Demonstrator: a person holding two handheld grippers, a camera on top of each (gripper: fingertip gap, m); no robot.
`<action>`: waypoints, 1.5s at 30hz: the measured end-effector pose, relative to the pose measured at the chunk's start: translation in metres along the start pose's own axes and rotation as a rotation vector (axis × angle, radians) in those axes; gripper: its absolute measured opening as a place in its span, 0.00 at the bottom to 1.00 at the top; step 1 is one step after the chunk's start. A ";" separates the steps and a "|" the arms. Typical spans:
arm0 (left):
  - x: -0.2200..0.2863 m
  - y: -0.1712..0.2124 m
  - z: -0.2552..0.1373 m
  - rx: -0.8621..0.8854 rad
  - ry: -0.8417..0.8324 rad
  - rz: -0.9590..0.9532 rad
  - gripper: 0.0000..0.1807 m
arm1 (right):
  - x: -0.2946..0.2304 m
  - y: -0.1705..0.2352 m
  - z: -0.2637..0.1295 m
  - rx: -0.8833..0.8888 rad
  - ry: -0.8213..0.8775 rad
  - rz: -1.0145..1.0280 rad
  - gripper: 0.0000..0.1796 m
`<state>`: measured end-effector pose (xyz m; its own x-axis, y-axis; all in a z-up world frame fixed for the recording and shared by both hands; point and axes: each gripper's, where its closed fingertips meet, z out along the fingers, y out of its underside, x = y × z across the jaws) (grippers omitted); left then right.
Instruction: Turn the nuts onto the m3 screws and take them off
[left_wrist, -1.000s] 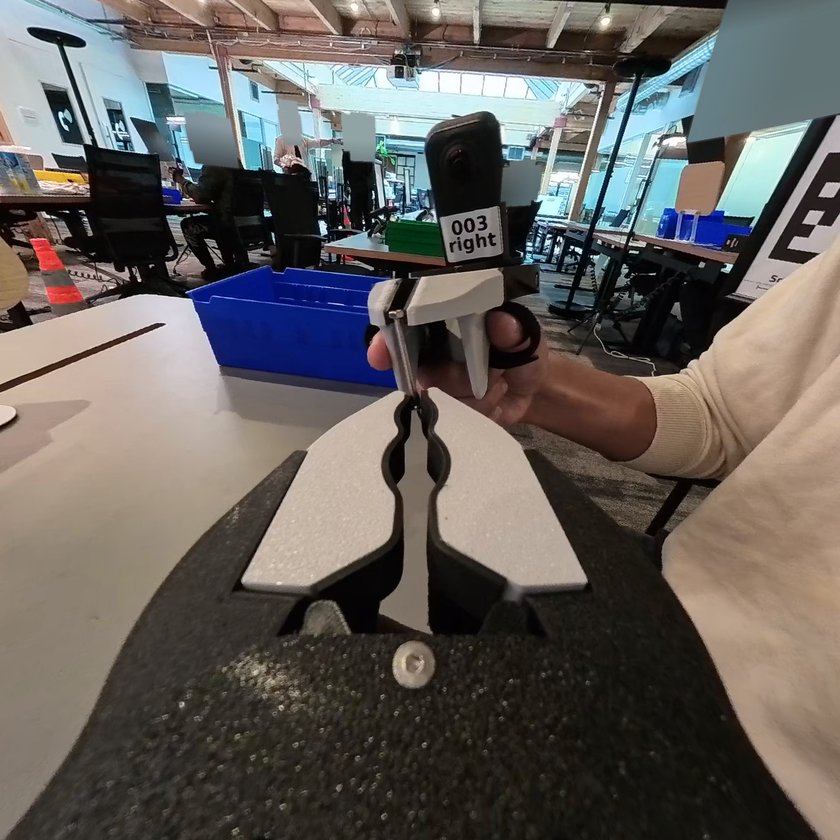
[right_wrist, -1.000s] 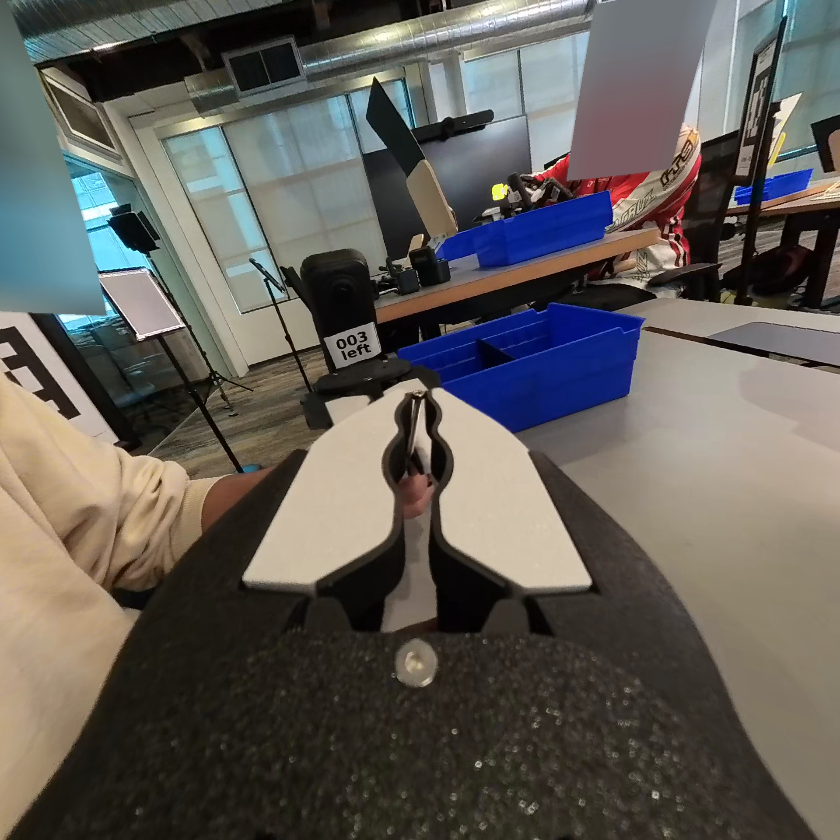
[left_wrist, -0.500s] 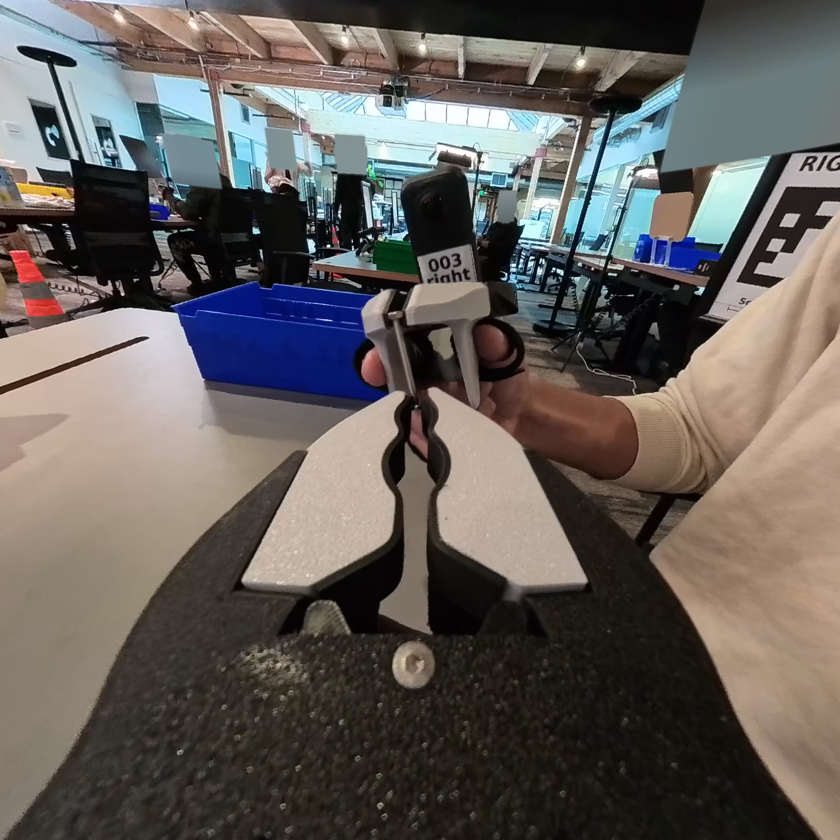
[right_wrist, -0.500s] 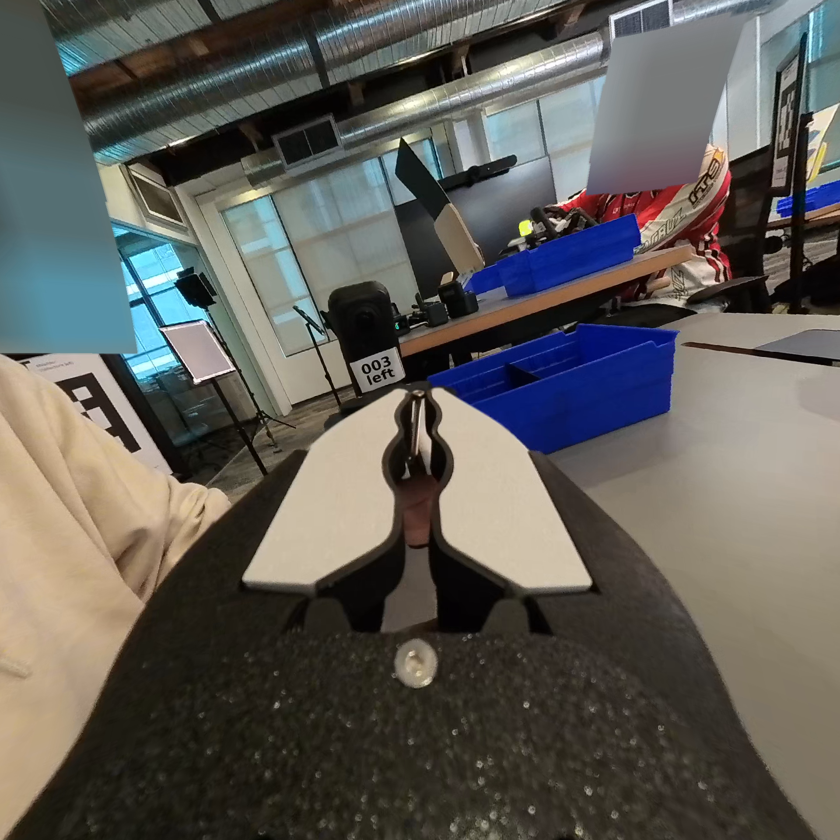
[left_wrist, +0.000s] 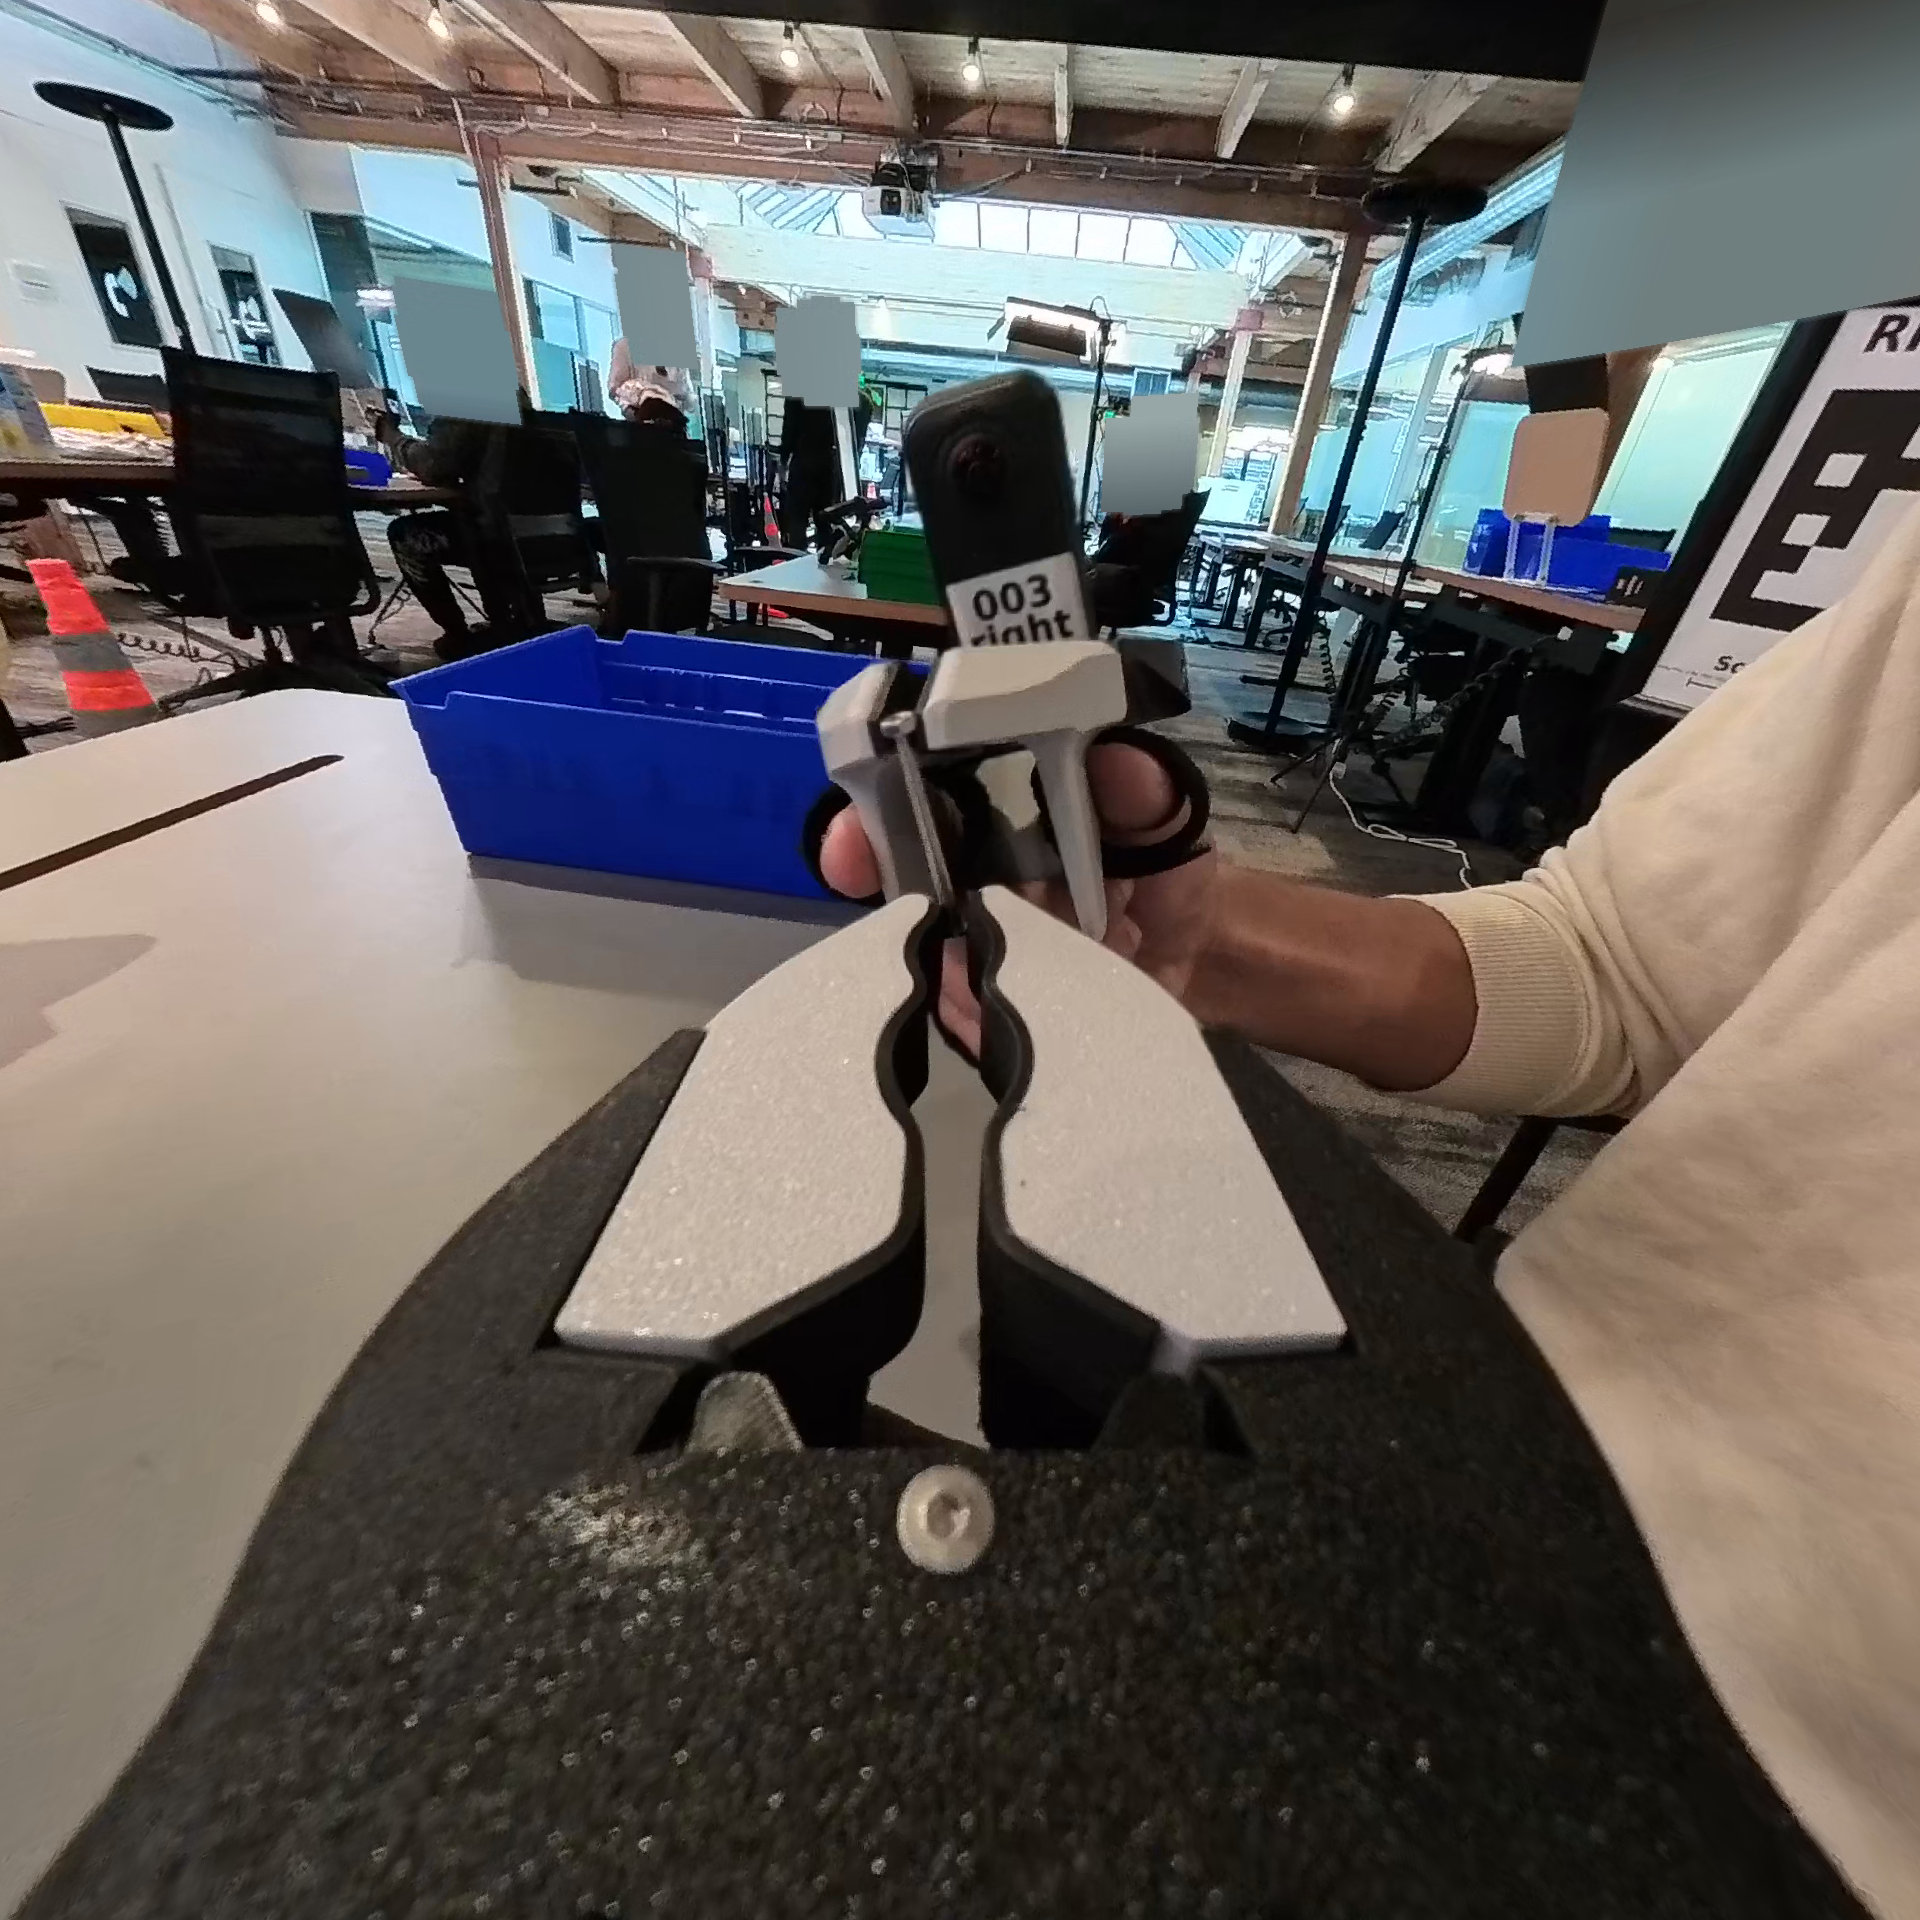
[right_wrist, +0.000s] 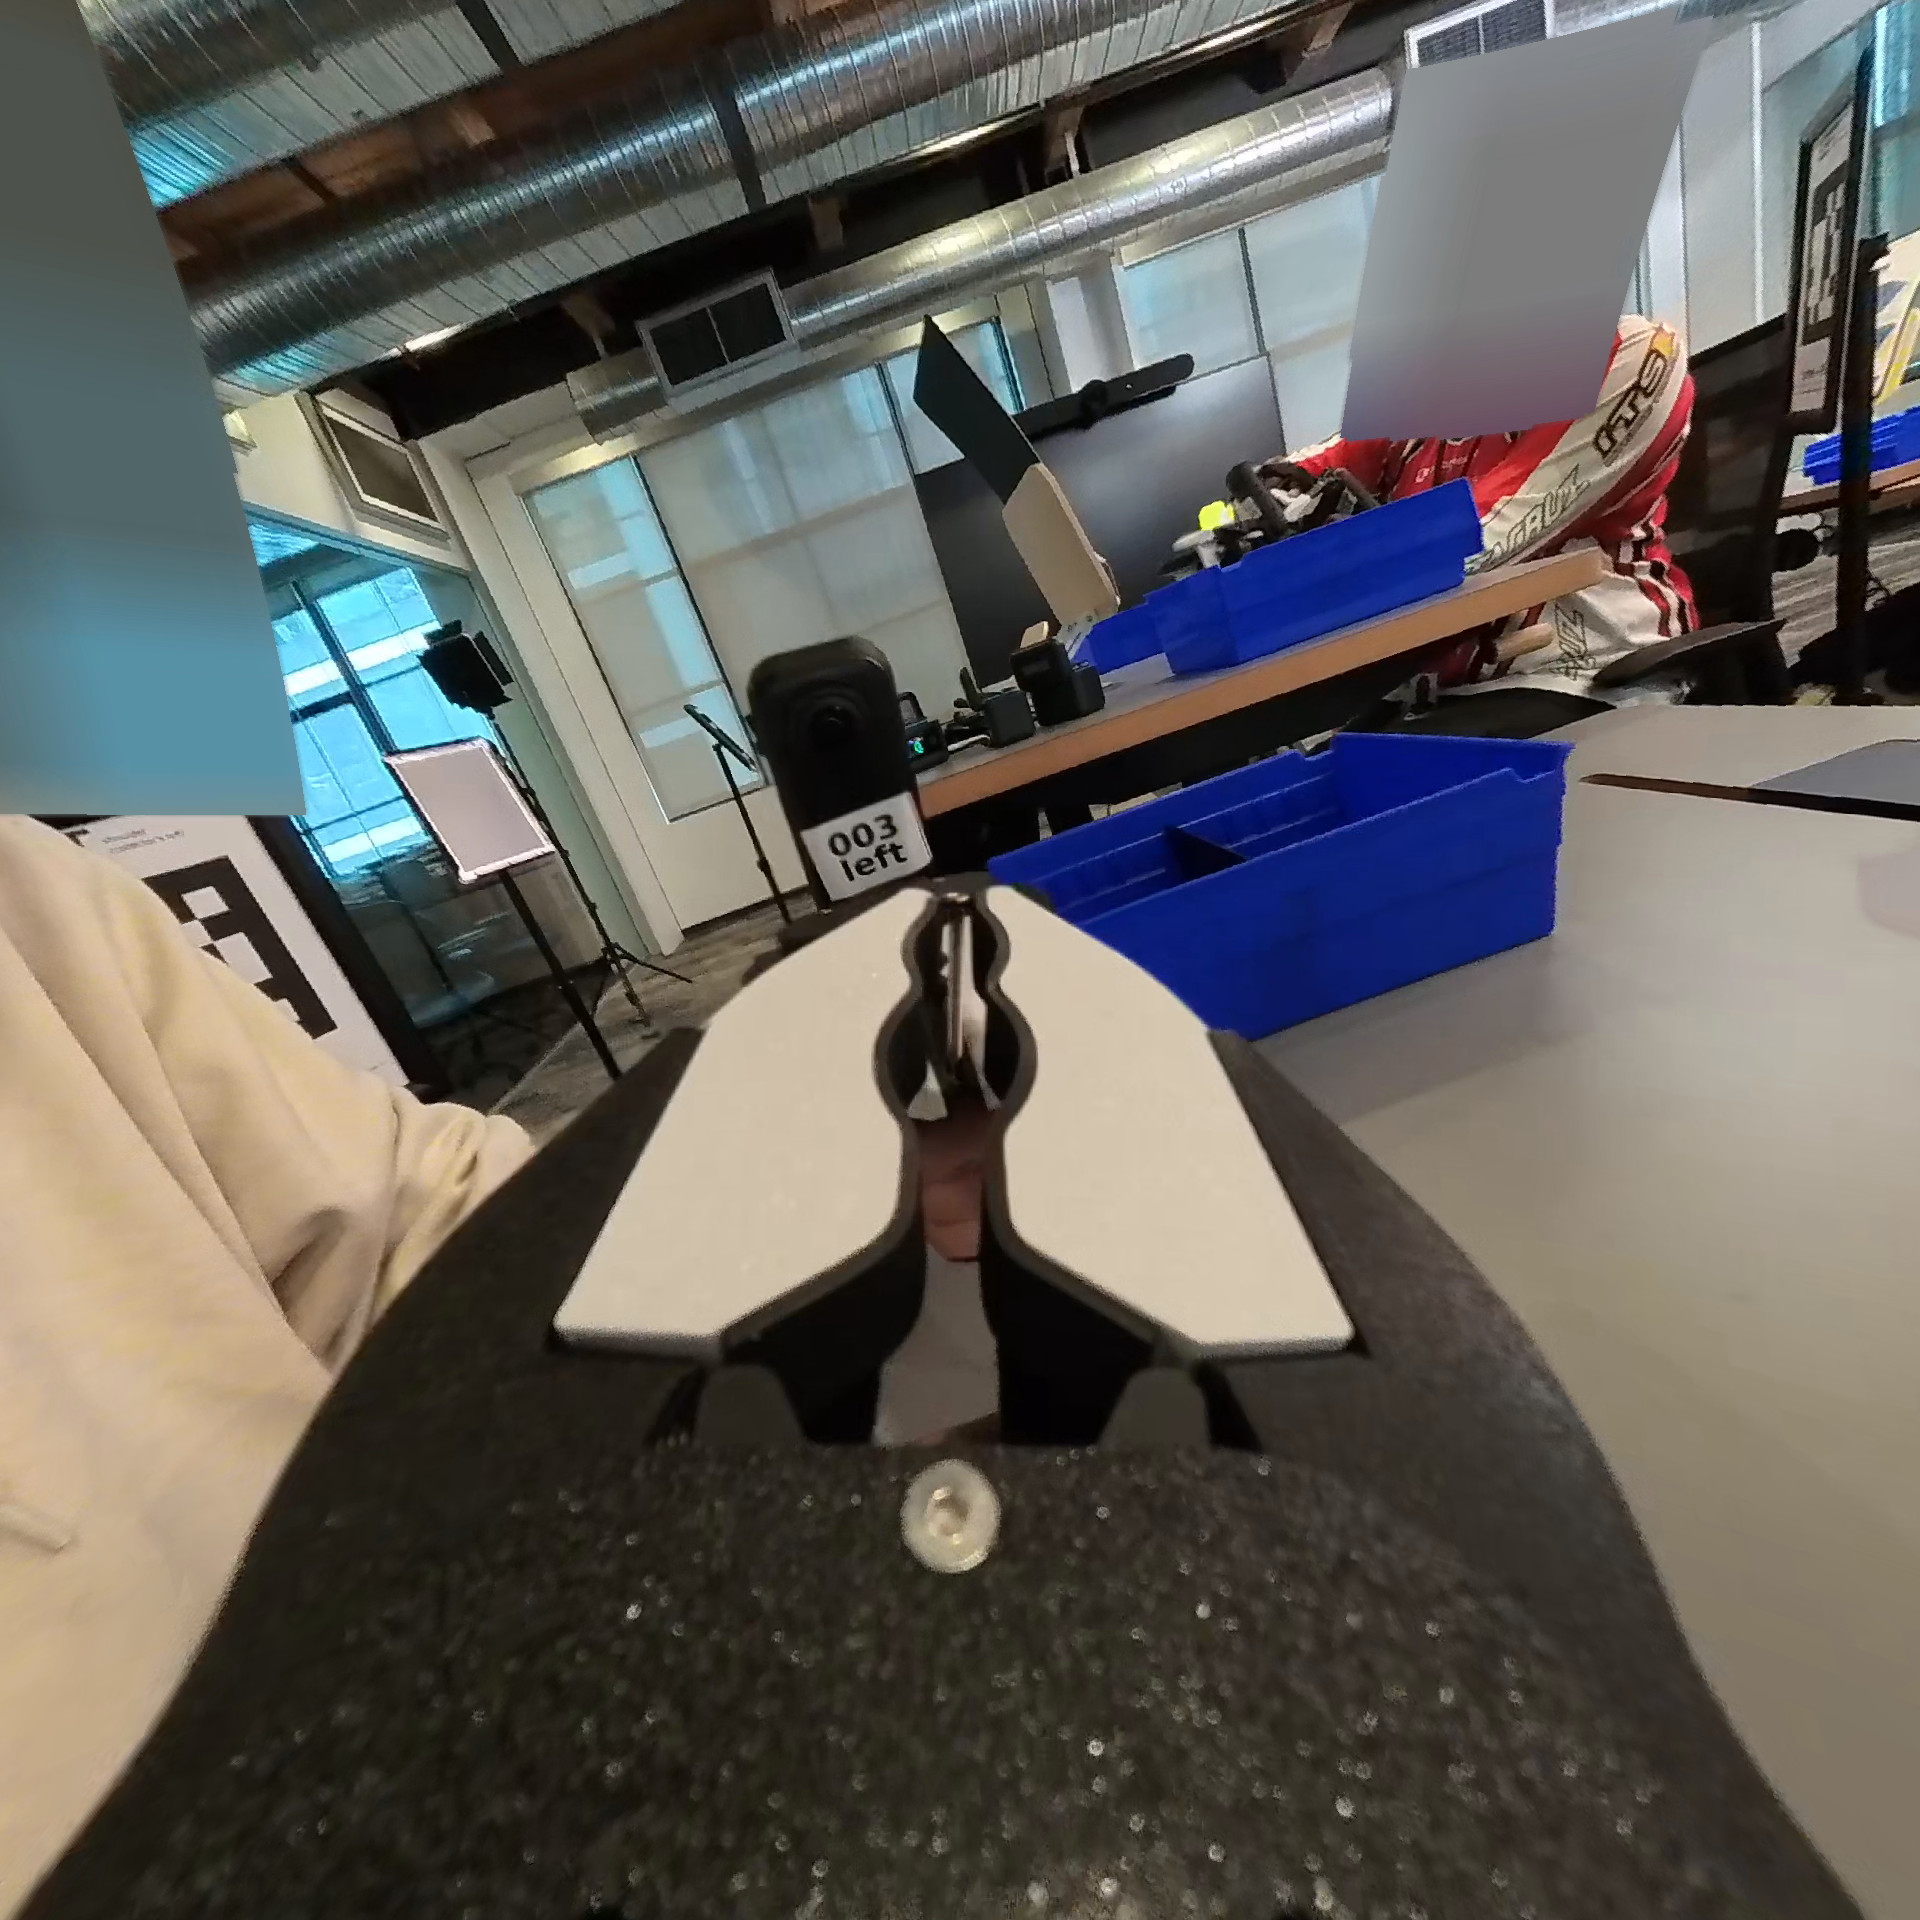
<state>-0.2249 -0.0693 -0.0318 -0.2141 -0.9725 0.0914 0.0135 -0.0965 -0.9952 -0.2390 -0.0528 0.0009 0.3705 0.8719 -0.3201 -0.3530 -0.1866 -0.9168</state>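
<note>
In the left wrist view my left gripper (left_wrist: 951, 920) is shut on the lower end of a thin m3 screw (left_wrist: 923, 821), where a small dark nut seems to sit. The nut is too small to make out clearly. My right gripper (left_wrist: 904, 727) faces me a little above and pinches the screw at its head end. In the right wrist view the right gripper (right_wrist: 951, 914) is shut, and the screw (right_wrist: 954, 997) shows through the gap between its fingers. The left gripper's fingers are hidden under them. Both grippers hang in the air beside the grey table (left_wrist: 260, 1039).
A blue bin (left_wrist: 623, 769) stands on the table behind the grippers; it also shows in the right wrist view (right_wrist: 1299, 914), with a divider inside. The holder's cream sleeve (left_wrist: 1662, 935) fills the right side. An orange cone (left_wrist: 88, 655), chairs and other desks stand farther off.
Both grippers stay shut and joined at the screw. The right wrist view has tipped upward and the bin has slid right in it. The right gripper has tilted slightly.
</note>
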 end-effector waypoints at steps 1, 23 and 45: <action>-0.001 0.001 0.000 -0.004 -0.002 -0.001 0.02 | 0.000 0.000 0.000 -0.009 0.006 -0.007 0.03; 0.002 0.001 0.003 -0.006 0.008 -0.005 0.02 | -0.002 0.002 0.003 0.001 0.020 -0.063 0.03; 0.006 -0.001 0.002 -0.004 0.035 -0.010 0.02 | -0.006 -0.001 -0.001 0.018 -0.012 -0.061 0.03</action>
<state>-0.2242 -0.0759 -0.0304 -0.2479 -0.9636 0.0997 0.0078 -0.1049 -0.9945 -0.2404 -0.0583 0.0032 0.3812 0.8871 -0.2604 -0.3456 -0.1245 -0.9301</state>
